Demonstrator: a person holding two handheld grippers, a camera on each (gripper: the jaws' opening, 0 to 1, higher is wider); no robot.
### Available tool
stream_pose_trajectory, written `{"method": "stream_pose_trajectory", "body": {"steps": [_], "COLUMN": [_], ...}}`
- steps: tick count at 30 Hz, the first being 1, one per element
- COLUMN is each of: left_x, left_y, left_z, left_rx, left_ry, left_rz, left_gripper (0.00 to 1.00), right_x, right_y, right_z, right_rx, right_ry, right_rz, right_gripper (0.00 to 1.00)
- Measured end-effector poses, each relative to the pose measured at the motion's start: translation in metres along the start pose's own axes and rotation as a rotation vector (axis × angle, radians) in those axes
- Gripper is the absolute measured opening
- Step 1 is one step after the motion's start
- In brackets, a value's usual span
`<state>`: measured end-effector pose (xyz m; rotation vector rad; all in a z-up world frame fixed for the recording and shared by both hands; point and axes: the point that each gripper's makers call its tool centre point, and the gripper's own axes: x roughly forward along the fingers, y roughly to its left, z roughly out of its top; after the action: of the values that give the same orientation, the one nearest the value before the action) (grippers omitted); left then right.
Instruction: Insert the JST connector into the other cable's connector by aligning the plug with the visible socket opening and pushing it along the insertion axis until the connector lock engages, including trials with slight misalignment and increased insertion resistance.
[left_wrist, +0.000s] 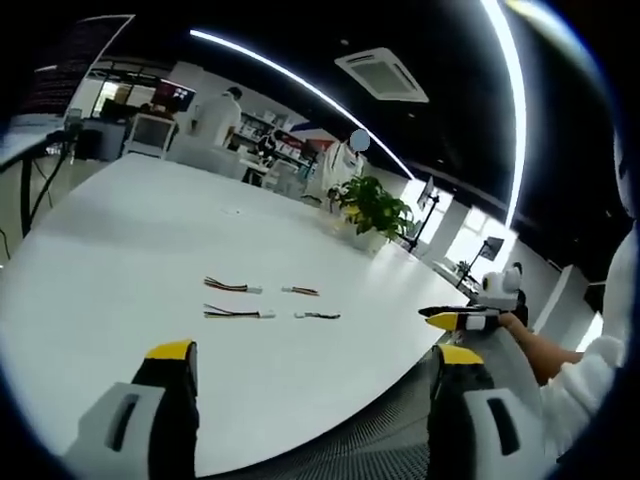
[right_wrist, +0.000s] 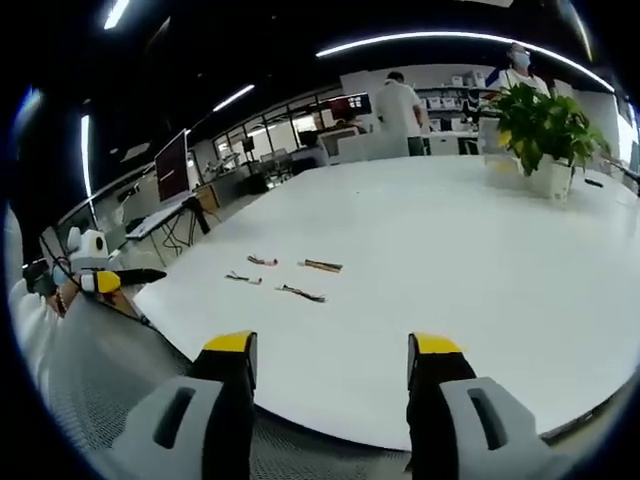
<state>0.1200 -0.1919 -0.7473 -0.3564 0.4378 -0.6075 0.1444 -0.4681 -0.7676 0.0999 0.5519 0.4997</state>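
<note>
Lying on white table (left_wrist: 120, 260), 4 cables (left_wrist: 262, 300) (untouched)

Both views look from off the near edge of the white table (left_wrist: 120, 260), well back and slightly above. Each faces across the tabletop. Shared: four cables (left_wrist: 262, 300) and potted plant (right_wrist: 540, 125).
</note>
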Motion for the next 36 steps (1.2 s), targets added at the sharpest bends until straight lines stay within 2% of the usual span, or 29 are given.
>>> {"method": "stream_pose_trajectory", "body": {"steps": [4, 8, 11, 16, 22, 25, 29, 34, 36], "left_x": [-0.002, 0.001, 0.005, 0.011, 0.021, 0.027, 0.035, 0.048, 0.053], "left_y": [0.0, 0.0, 0.006, 0.01, 0.015, 0.02, 0.02, 0.018, 0.019], "left_z": [0.01, 0.021, 0.023, 0.035, 0.058, 0.07, 0.09, 0.114, 0.125], "left_rx": [0.029, 0.105, 0.102, 0.121, 0.181, 0.258, 0.282, 0.327, 0.345], "left_ry": [0.006, 0.005, 0.022, 0.008, 0.003, 0.03, 0.024, 0.034, 0.011], "left_rz": [0.009, 0.003, 0.005, 0.017, 0.021, 0.03, 0.014, -0.018, -0.016], "left_gripper": [0.99, 0.99, 0.99, 0.99, 0.99, 0.99, 0.99, 0.98, 0.96], "right_x": [-0.002, -0.004, -0.003, 0.005, 0.02, 0.026, 0.033, 0.041, 0.044], "right_y": [-0.007, -0.016, -0.018, -0.016, -0.007, -0.001, 0.003, 0.013, 0.016], "right_z": [0.013, 0.025, 0.035, 0.053, 0.072, 0.081, 0.095, 0.125, 0.134], "right_rx": [-0.026, -0.058, -0.082, -0.127, -0.182, -0.21, -0.25, -0.299, -0.31], "right_ry": [-0.016, -0.026, -0.036, -0.042, -0.049, -0.047, -0.051, -0.108, -0.123], "right_rz": [-0.017, -0.028, -0.026, -0.005, 0.037, 0.059, 0.087, 0.129, 0.145], "right_gripper": [0.57, 0.57, 0.57, 0.57, 0.57, 0.56, 0.57, 0.54, 0.52]}}
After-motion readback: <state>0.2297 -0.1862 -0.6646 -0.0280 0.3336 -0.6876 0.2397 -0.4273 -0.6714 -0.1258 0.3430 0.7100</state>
